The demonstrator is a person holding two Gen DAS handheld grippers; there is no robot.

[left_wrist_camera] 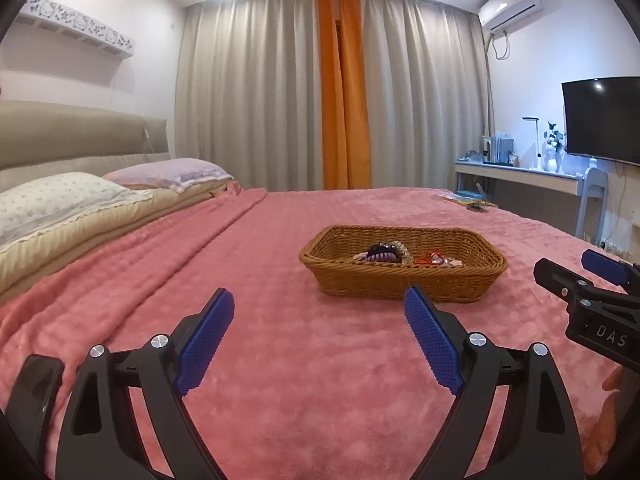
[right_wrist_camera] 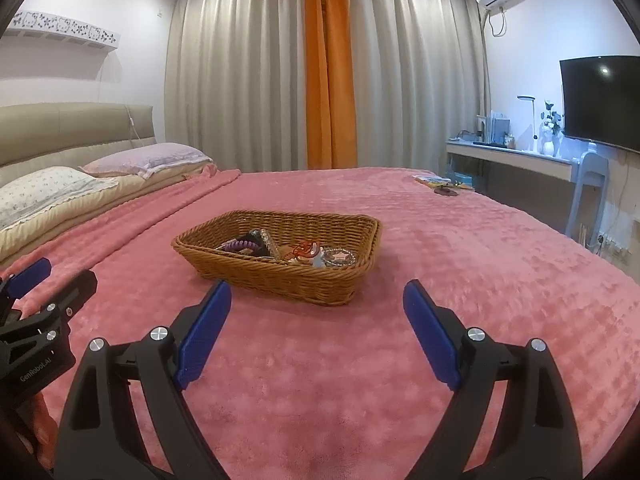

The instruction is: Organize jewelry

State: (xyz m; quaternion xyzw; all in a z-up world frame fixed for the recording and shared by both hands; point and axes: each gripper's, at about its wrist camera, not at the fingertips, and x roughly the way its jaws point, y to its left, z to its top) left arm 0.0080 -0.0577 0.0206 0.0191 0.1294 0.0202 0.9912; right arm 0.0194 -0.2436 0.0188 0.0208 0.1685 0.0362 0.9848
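Note:
A brown wicker basket (left_wrist_camera: 400, 284) sits on the pink blanket (left_wrist_camera: 280, 360) in the middle of the bed. It also shows in the right wrist view (right_wrist_camera: 280, 280). Inside lie a purple spiral hair tie (right_wrist_camera: 238, 246), a glittery band (right_wrist_camera: 269, 242), a red-and-blue trinket (right_wrist_camera: 308, 252) and a round star compact (right_wrist_camera: 340, 258). My left gripper (left_wrist_camera: 319, 312) is open and empty, short of the basket. My right gripper (right_wrist_camera: 317, 306) is open and empty, just in front of the basket. Each gripper shows at the edge of the other's view (left_wrist_camera: 592, 284) (right_wrist_camera: 40, 292).
Pillows (left_wrist_camera: 60, 200) and a padded headboard are at the left. A few small items (right_wrist_camera: 444, 184) lie on the bed's far right corner. A desk (left_wrist_camera: 520, 176), chair and wall TV (left_wrist_camera: 604, 120) stand at the right. Curtains hang behind.

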